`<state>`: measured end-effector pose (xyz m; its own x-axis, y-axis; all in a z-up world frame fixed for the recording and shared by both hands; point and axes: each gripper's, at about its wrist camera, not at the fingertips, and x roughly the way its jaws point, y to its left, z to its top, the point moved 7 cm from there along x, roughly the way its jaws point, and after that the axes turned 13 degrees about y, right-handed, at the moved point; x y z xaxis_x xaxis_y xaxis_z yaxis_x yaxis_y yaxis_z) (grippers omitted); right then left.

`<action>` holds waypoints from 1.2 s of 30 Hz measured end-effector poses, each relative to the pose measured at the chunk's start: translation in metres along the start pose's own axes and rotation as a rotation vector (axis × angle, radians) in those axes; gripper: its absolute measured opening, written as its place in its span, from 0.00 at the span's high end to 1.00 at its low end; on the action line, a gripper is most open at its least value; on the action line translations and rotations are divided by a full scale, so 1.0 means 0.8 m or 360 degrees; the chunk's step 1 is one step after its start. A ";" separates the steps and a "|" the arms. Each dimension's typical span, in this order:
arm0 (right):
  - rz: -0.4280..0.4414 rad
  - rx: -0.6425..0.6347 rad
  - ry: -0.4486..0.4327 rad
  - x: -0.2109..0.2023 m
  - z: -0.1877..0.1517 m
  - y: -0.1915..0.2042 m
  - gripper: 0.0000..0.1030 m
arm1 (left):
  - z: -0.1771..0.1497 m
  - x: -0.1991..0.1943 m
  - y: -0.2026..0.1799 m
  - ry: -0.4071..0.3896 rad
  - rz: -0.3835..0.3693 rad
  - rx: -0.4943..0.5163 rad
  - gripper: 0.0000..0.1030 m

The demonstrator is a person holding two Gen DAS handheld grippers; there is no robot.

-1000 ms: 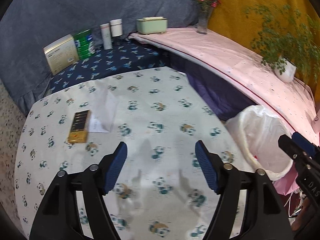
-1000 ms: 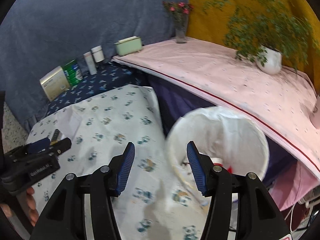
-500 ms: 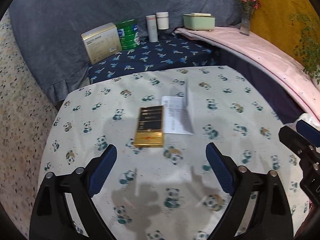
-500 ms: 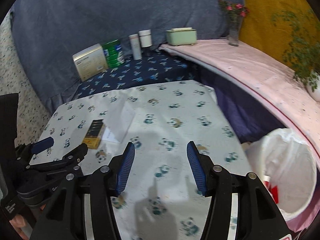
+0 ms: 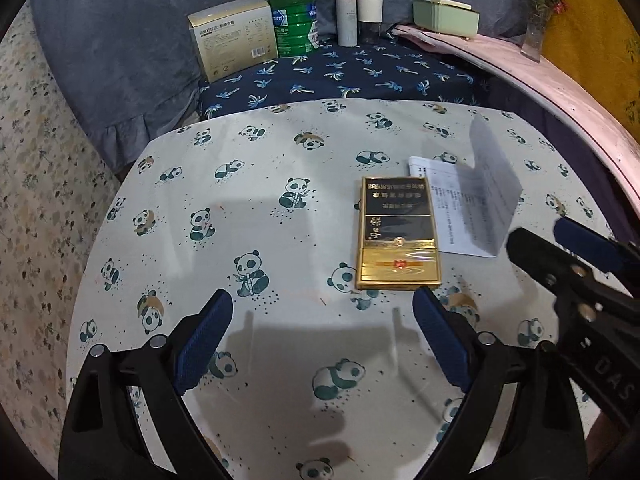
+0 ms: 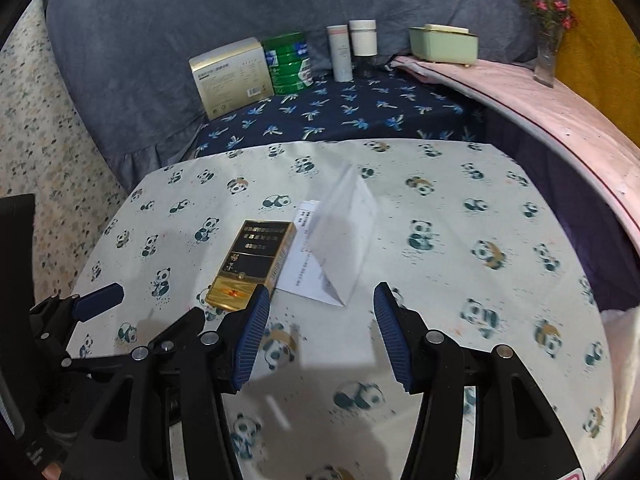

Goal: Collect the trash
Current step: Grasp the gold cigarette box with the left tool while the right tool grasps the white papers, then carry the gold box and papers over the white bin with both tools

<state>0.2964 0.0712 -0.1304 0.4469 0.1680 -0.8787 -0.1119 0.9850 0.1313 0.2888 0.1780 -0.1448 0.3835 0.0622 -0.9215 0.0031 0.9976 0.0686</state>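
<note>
**Q:** What does each gripper show, and which step is in hand?

**A:** The left gripper [image 5: 320,336] stands with its jaws spread wide and nothing between them; they have just been opening. It hangs above the panda-print tablecloth [image 5: 248,216], its right pad just short of the near gold end of the black-and-gold cigarette pack [image 5: 398,234]. The right gripper [image 6: 320,324] is partly open and also carries nothing (its left finger crosses the pack's near corner in its own view, contact not discernible). This reads as the approach step: both tools are lined up on the rubbish, neither has taken hold.

**Q:** Where does the rubbish lie?

**A:** The pack lies flat on the cloth. Just beside it, touching or tucked slightly under its right edge, sits a folded printed paper slip [image 5: 472,200], one leaf flat, the other raised like a tent.

**Q:** What does the next move call for?

**A:** Probably, the left gripper shifts rightward to bracket the pack's long sides, then descends and closes. The right gripper, already facing the slip's raised leaf [image 6: 340,240], needs only to advance and pinch that standing fold (a flat sheet would be harder). The bin is barely in view now, a white edge at the far right of the right wrist view [image 6: 624,328], so the carry must go that way.
</note>
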 end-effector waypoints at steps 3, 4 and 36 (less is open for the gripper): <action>0.0002 0.0020 0.0008 0.020 0.013 0.001 0.49 | 0.004 0.009 -0.001 0.0011 -0.0031 0.0003 0.15; -0.0008 0.0026 0.0010 0.026 0.017 -0.001 0.49 | 0.005 0.012 -0.003 0.0019 -0.0054 0.0005 0.15; -0.0173 0.0293 -0.0174 -0.097 -0.034 -0.160 0.98 | 0.010 -0.033 -0.160 -0.0017 -0.0247 0.0223 0.46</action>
<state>0.2520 -0.0686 -0.0917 0.5421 0.0537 -0.8386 0.1015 0.9865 0.1287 0.2855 0.0487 -0.1259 0.3779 -0.0932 -0.9211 0.1912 0.9813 -0.0208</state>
